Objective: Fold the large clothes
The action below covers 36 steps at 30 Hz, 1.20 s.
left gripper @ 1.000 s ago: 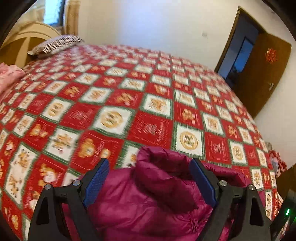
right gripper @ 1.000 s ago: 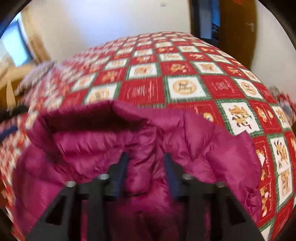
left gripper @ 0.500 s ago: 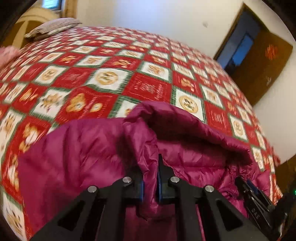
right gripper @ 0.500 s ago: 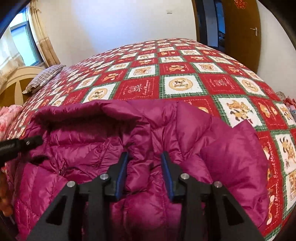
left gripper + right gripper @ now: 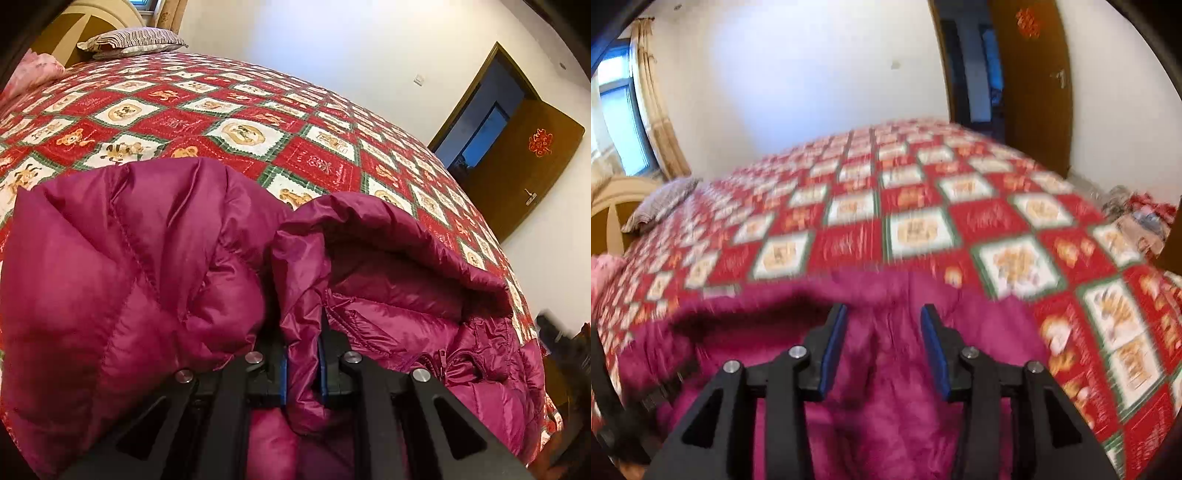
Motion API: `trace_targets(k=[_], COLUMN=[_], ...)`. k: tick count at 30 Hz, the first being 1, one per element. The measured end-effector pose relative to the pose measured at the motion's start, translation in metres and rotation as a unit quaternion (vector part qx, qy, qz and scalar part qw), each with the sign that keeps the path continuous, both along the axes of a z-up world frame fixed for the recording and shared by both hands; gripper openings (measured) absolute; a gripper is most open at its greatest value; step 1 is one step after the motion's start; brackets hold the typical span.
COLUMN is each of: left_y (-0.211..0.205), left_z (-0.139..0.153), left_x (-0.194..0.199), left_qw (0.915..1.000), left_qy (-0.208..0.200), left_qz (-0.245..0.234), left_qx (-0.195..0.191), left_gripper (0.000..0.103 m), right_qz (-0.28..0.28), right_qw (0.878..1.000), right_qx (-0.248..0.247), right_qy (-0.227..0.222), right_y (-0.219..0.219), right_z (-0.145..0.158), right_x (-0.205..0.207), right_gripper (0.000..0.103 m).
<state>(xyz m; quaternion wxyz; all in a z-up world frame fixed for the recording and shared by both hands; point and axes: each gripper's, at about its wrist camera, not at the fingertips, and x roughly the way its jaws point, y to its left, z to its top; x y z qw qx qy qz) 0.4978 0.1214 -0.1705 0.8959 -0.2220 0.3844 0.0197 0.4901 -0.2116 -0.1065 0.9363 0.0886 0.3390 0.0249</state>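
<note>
Pinching a fold of the magenta down jacket [image 5: 122, 266] at the lower middle of the left wrist view, the left gripper [image 5: 301, 354] is clenched on the fabric, its blue pads pressed against a ridge of cloth by the collar. The jacket fills the lower half of that view, a puffy quilted panel bulging at the left and the open collar or hood curling toward the right, with a zipper visible at the lower right. It lies on the near edge of a bed covered by a red, white and green checked bedspread [image 5: 236, 122] that runs up toward the top of the frame. A striped pillow [image 5: 133, 42] sits at the upper left against a wooden headboard, and a brown door [image 5: 524, 166] stands open at the right. In the blurred right wrist view, the right gripper [image 5: 882, 343] is at the lower middle with its jaws opening; the jacket [image 5: 886, 406] lies under and between them, but the blue pads stand clear of the cloth, so this claw is released. The bedspread [image 5: 916, 229] spreads across the middle of that frame, with a window [image 5: 624, 122] and curtain at the upper left.
</note>
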Motion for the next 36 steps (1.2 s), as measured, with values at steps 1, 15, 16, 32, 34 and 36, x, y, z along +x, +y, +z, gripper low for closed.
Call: trace_targets(k=[1, 15, 16, 32, 34, 36], left_y=[-0.002, 0.014, 0.011, -0.022, -0.027, -0.027], left_z=[0.001, 0.077, 0.092, 0.001, 0.0, -0.002], left_x=[0.0, -0.039, -0.034, 0.051, 0.056, 0.056], left_qw=[1.0, 0.9962, 0.9942, 0.9846, 0.9805, 0.9805], left_qy=[0.0, -0.061, -0.085, 0.046, 0.051, 0.051], left_qz=[0.0, -0.009, -0.007, -0.021, -0.02, -0.019], left_qx=[0.005, 0.061, 0.066, 0.167, 0.189, 0.189], left_gripper=[0.013, 0.054, 0.064, 0.084, 0.086, 0.088], right_qz=[0.009, 0.078, 0.079, 0.084, 0.084, 0.084], right_qw=[1.0, 0.99, 0.99, 0.99, 0.99, 0.99], right_qx=[-0.001, -0.074, -0.074, -0.071, -0.072, -0.074], right_qy=[0.008, 0.092, 0.091, 0.086, 0.086, 0.087], right_y=[0.007, 0.042, 0.043, 0.046, 0.047, 0.047], right_z=[0.005, -0.064, -0.065, -0.061, -0.062, -0.063], right_x=[0.009, 0.055, 0.055, 0.054, 0.054, 0.056], right_gripper=[0.046, 0.063, 0.063, 0.067, 0.067, 0.068])
